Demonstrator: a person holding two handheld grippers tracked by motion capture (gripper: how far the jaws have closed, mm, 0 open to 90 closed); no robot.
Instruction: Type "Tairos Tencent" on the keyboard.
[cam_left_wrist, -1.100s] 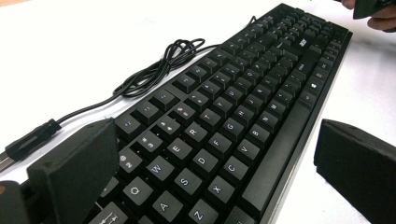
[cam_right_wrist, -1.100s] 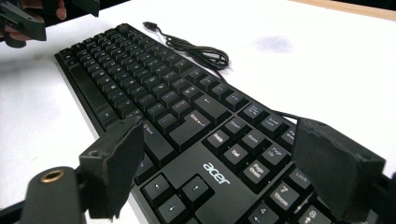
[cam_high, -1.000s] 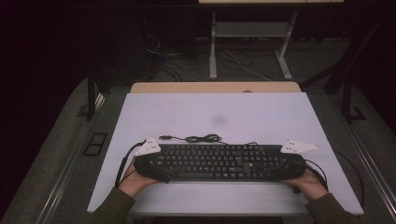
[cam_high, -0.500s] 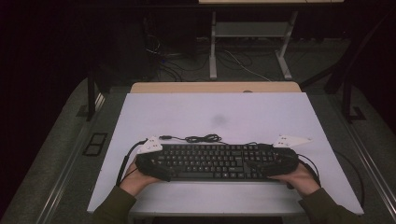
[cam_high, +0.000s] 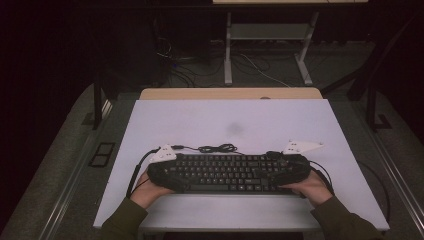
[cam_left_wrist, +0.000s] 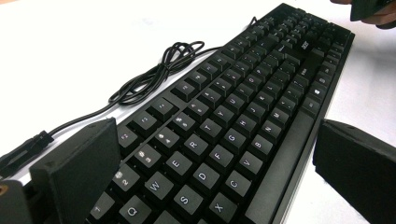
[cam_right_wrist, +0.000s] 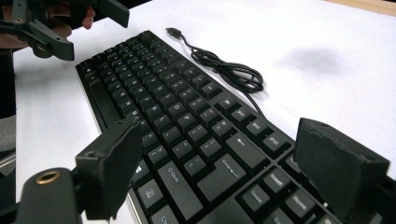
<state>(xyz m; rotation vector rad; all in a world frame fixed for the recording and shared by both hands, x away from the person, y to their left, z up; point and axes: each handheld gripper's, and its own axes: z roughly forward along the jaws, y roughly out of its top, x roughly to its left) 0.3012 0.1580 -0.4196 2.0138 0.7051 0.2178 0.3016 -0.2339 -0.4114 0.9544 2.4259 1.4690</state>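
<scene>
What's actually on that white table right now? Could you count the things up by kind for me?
Keyboard, black: 1
Cable, black, bundled behind the keyboard, plug end lying loose: 1
Hand-held grippers, the left gripper at one end of the keyboard and the right gripper at the other, fingers apart: 2
Total: 4

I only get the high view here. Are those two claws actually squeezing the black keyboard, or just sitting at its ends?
Observer: The left claw is open: its own view shows white table between one jaw and the keyboard's front edge.
Operator: And the right one?
Observer: The right claw is open too, with its jaws spread either side of the keyboard's other end.
Operator: Is the cable plugged in anywhere?
Observer: No, the cable ends in a plug lying loose on the table.
</scene>
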